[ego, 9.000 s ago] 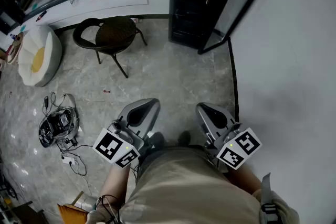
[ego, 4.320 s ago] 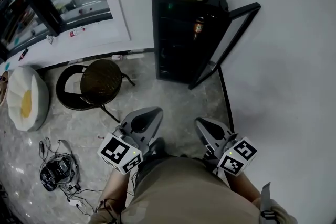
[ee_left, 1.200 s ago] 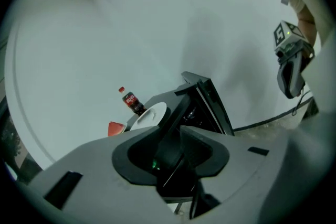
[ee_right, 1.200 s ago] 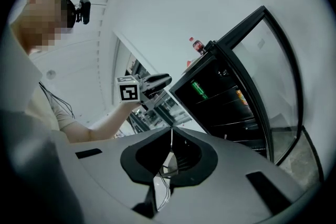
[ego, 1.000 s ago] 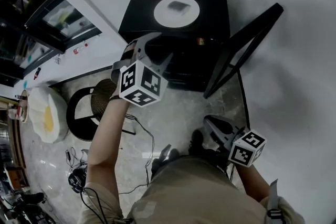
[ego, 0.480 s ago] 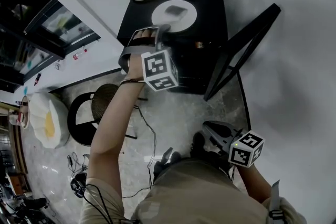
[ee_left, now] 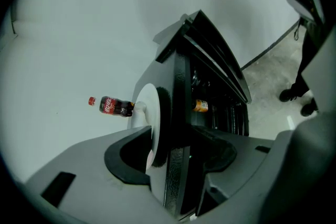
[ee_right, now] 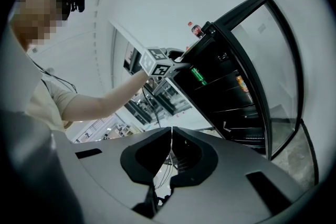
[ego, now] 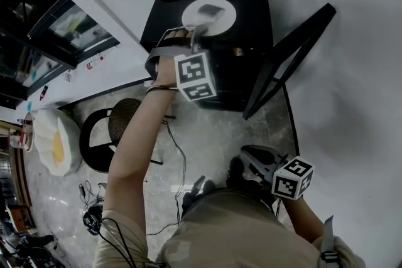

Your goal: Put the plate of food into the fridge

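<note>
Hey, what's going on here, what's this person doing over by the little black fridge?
A person with a gripper in each hand is going for the white plate of food on top of the black fridge. The left gripper is at the plate's near rim, jaws wide apart around it, not clamped. The right gripper hangs low by the person's side, jaws together and empty. The fridge door stands open; the plate is not inside yet.

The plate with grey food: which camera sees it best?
Head view: it looks down onto the plate and food. Left gripper view shows only its edge; right gripper view doesn't show it.
</note>
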### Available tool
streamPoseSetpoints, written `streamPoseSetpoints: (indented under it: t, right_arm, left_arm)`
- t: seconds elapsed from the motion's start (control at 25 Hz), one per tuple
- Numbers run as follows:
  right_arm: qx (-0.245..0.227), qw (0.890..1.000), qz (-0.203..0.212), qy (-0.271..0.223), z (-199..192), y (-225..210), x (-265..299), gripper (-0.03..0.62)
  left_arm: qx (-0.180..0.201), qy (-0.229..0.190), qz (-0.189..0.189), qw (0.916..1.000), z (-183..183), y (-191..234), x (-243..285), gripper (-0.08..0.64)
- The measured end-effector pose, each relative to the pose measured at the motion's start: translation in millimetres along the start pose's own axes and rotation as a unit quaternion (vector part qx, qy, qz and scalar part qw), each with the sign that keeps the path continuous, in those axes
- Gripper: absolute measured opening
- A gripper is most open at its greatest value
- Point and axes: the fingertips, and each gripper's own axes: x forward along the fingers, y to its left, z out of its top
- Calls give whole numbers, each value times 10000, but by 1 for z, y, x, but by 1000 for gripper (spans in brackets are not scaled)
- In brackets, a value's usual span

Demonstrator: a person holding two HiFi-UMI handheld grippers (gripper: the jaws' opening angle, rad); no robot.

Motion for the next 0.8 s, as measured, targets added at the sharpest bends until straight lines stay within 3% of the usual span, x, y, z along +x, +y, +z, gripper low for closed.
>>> streamPoseSetpoints:
  t: [0.28,0.8]
  right_arm:
    - [-19,10000,21,-19,-1,5,3,23]
    - [-75,9997,58,-222,7,11,4,21]
  left_arm:
    - [98,-1,-87,9999,-1,-2,-7,213]
    - [-286,-259,95,9992,-4,1,-23,112]
